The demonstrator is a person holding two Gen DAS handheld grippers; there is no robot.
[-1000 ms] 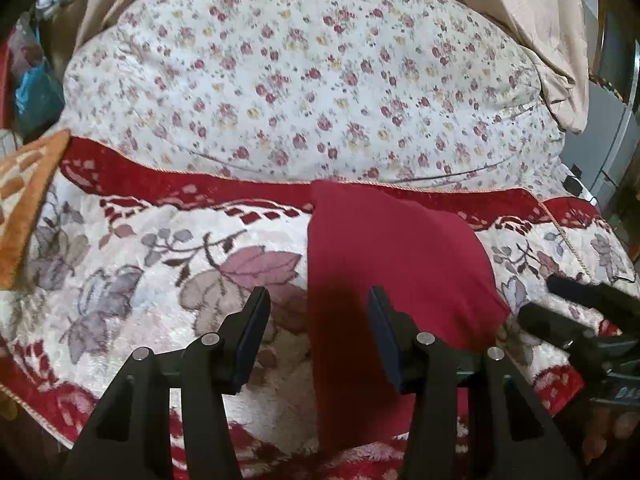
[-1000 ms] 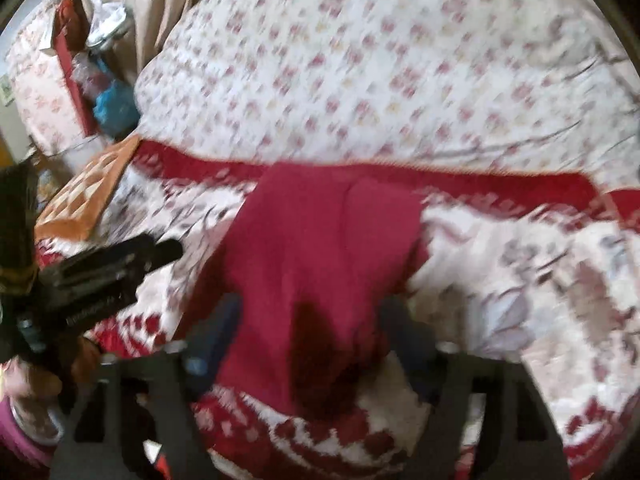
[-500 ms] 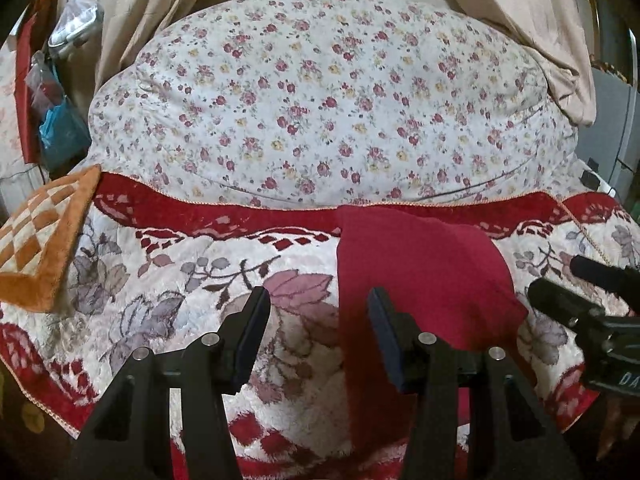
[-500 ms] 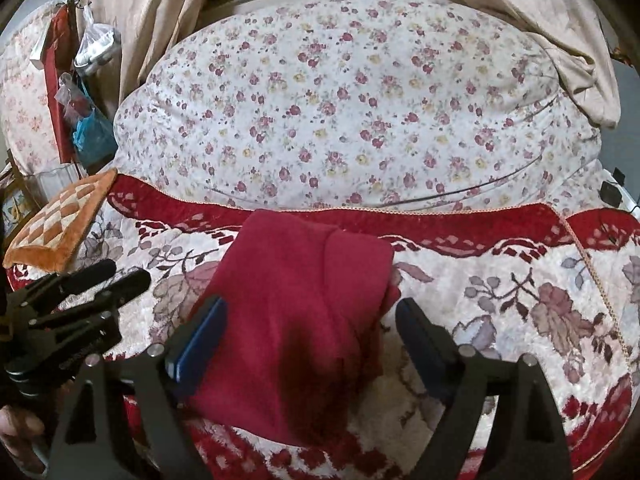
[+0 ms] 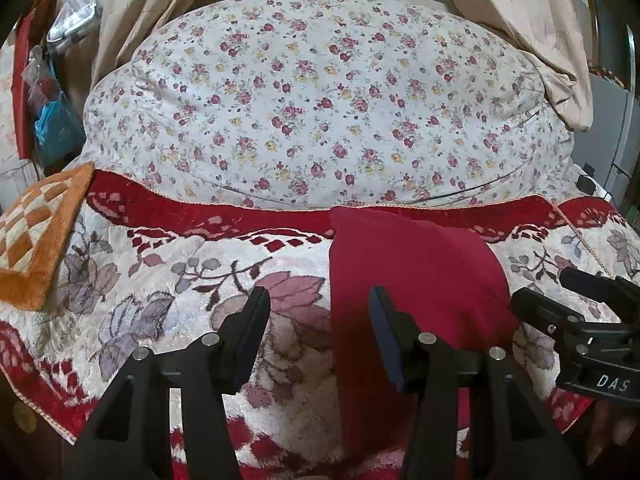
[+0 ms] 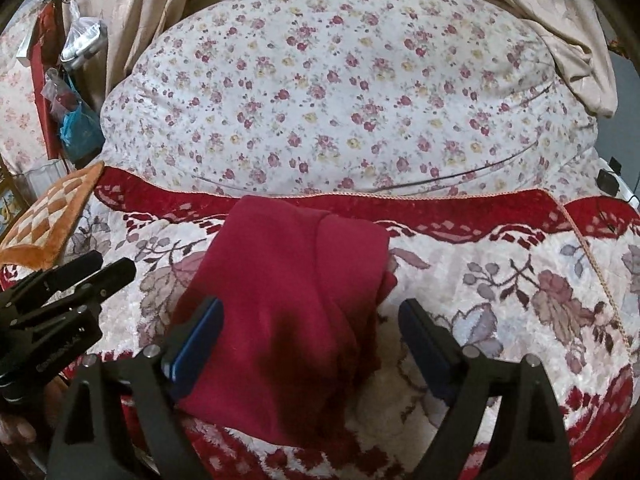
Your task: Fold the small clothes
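A dark red folded garment [image 5: 416,280] lies on the red-and-cream leaf-patterned blanket [image 5: 160,280]; it also shows in the right wrist view [image 6: 280,288], folded lengthwise with a second layer on its right side. My left gripper [image 5: 320,332] is open and empty, hovering above the garment's left edge. My right gripper [image 6: 312,336] is open and empty, hovering above the garment's near half. Each gripper appears in the other's view, the right one [image 5: 576,304] and the left one [image 6: 72,280].
A big floral quilt mound [image 5: 328,104] rises behind the blanket. An orange checked cushion [image 5: 36,236] sits at the left. Beige curtains [image 5: 520,28] hang behind. Bags [image 5: 56,128] hang at the far left. The blanket's near edge drops off at the bottom.
Both grippers have pulled back and up from the garment, so more of the quilt and curtains shows. The garment lies still, released.
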